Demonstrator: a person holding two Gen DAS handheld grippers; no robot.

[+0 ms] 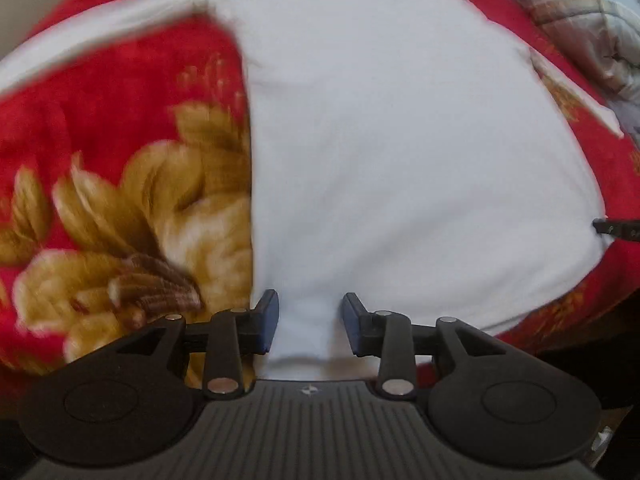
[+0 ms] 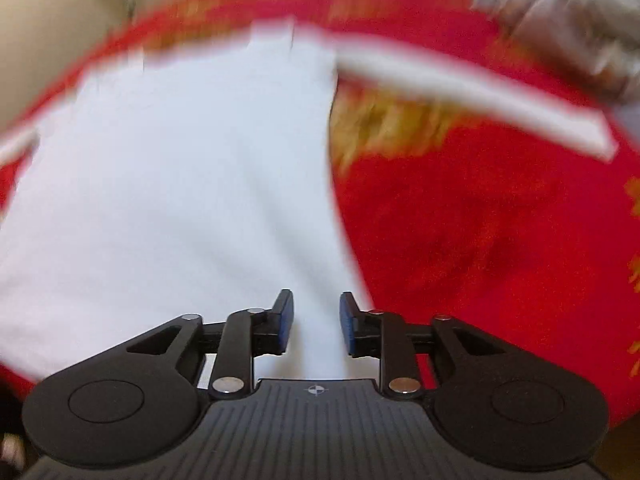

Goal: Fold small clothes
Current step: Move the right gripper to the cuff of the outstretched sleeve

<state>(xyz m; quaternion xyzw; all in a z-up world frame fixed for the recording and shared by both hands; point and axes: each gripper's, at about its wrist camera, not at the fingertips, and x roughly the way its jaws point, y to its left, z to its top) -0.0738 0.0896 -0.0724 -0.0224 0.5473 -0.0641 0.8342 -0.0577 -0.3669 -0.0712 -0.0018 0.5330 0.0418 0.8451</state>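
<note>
A white long-sleeved garment [image 1: 400, 140] lies spread flat on a red blanket. One sleeve [image 1: 100, 36] stretches out to the left in the left wrist view. My left gripper [image 1: 310, 320] hovers over the garment's near left corner, jaws apart, with a low ridge of white cloth between the blue pads and not pinched. In the blurred right wrist view the same garment [image 2: 160, 180] fills the left half, and its other sleeve [image 2: 460, 84] reaches right. My right gripper [image 2: 316, 320] stands open over the near right edge, white cloth lying between its fingers.
The red blanket [image 1: 100, 120] carries large gold flowers and covers the whole surface. A grey plaid quilt [image 1: 580, 20] is bunched at the far right. A dark tip [image 1: 616, 230] pokes in at the right edge of the left wrist view.
</note>
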